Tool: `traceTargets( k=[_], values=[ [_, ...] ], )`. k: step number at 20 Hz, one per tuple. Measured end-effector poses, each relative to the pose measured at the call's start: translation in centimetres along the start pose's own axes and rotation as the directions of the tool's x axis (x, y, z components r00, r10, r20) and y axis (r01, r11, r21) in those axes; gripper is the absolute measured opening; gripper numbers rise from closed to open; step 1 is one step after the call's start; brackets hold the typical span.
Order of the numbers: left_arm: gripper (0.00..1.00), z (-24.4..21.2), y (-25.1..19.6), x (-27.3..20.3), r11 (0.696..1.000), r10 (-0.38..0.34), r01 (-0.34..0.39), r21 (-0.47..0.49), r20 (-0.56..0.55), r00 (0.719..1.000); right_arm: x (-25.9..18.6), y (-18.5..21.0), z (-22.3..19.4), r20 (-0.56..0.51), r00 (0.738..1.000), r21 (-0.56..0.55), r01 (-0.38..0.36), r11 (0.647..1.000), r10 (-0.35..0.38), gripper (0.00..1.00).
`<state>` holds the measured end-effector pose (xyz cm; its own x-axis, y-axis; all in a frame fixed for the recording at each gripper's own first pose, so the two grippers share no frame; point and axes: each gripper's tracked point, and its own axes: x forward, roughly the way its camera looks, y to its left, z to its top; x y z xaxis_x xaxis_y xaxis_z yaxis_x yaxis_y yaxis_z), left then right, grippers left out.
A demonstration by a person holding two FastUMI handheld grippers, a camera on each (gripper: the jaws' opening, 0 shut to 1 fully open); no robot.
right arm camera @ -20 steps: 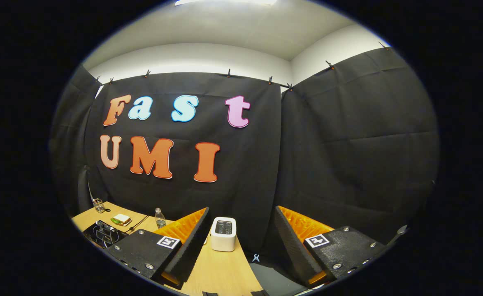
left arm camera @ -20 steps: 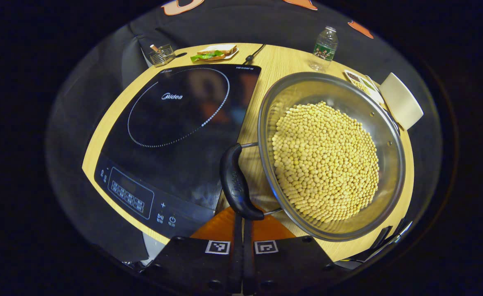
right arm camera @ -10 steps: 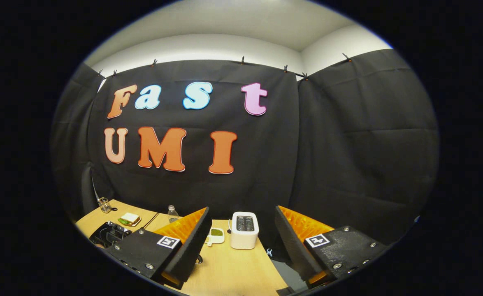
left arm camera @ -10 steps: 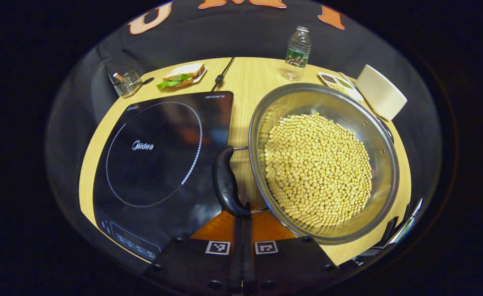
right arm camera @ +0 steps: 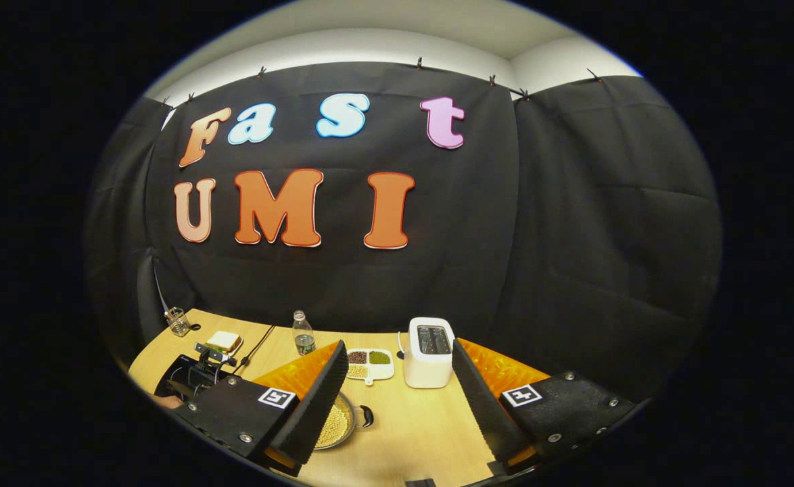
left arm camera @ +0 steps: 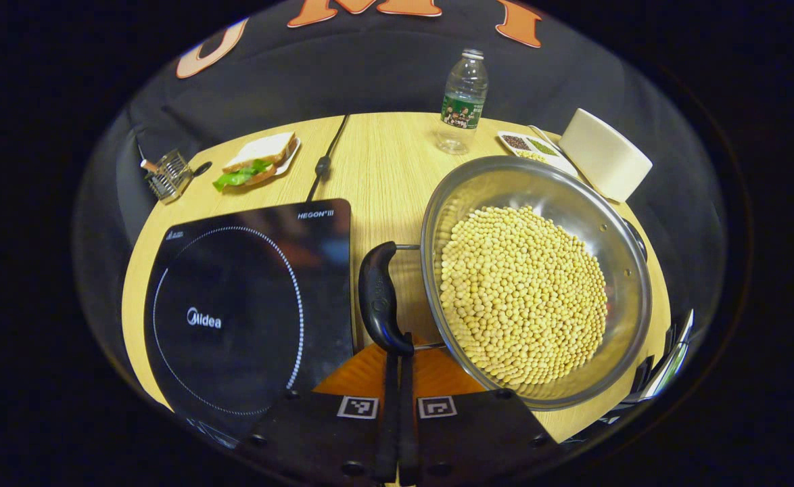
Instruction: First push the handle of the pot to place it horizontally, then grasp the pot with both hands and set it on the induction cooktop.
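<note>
Step in hand: pushing the handle (left arm camera: 379,297) of the pot (left arm camera: 538,279) over toward level, judging by the closed fingers meeting its near end.
Doing it well: nudging slowly and low on the handle's tip, easing off once it lies flat, avoiding any shove that slides the pot or spills the beans.
Left gripper (left arm camera: 398,379): fingers pressed together, gripping nothing, tips touching the near end of the handle.
Right gripper (right arm camera: 397,399): standing wide apart, holding nothing, raised well above the table (right arm camera: 410,433) and facing the booth wall.
Next, as a judgement: bringing the right gripper down to the far handle (left arm camera: 637,238) before any lift.
Pot, look: shiny steel, wide and shallow, heaped with pale yellow beans (left arm camera: 522,294), dark handles on wire loops at both sides.
Pot, place: resting on the wooden table, just beside the right edge of the induction cooktop (left arm camera: 248,304), not yet on it.
Risk: loaded pot probably being heavy, tipping under a one-sided grip.
</note>
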<state>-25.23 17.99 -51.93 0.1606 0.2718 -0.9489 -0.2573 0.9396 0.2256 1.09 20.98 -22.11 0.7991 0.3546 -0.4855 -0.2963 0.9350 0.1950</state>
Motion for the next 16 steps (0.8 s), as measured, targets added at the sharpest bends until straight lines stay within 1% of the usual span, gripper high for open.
traceTargets(
  k=[4, 7, 10, 13, 14, 15, 16],
  values=[
    [0.09, 0.6, 0.2, 0.5, 0.997, -0.034, 0.032, 0.068, 0.026, 0.999, 2.1, 1.7, -3.8, -0.104, 0.994, 0.026, -0.016, 1.0, 0.019, 0.95],
    [0.08, 1.4, 0.4, 0.3, 0.994, -0.044, 0.039, 0.098, 0.04, 0.998, 3.6, 3.7, -7.1, -0.193, 0.98, 0.053, -0.047, 0.997, 0.056, 0.95],
    [0.08, 1.8, 0.7, -0.4, 0.996, -0.035, 0.03, 0.089, 0.066, 0.997, 5.5, 6.0, -11.2, -0.313, 0.943, 0.139, -0.074, 0.988, 0.114, 0.96],
    [0.09, 2.4, 0.6, -2.4, 0.996, -0.064, 0.058, 0.065, 0.1, 0.993, 7.2, 7.2, -14.4, -0.394, 0.908, 0.198, -0.066, 0.978, 0.141, 0.96],
    [0.23, 2.5, 0.8, -3.3, 0.996, -0.074, 0.067, 0.063, 0.108, 0.991, 7.7, 7.3, -15.5, -0.417, 0.897, 0.202, -0.063, 0.977, 0.144, 0.95],
    [0.31, 2.7, 1.2, -4.1, 0.996, -0.078, 0.072, 0.055, 0.128, 0.989, 8.1, 7.6, -16.6, -0.441, 0.885, 0.198, -0.064, 0.978, 0.147, 0.95],
    [0.46, 3.5, 1.0, -5.0, 0.994, -0.102, 0.097, 0.042, 0.151, 0.983, 8.6, 7.8, -17.7, -0.461, 0.876, 0.189, -0.063, 0.98, 0.145, 0.95]
  ],
)
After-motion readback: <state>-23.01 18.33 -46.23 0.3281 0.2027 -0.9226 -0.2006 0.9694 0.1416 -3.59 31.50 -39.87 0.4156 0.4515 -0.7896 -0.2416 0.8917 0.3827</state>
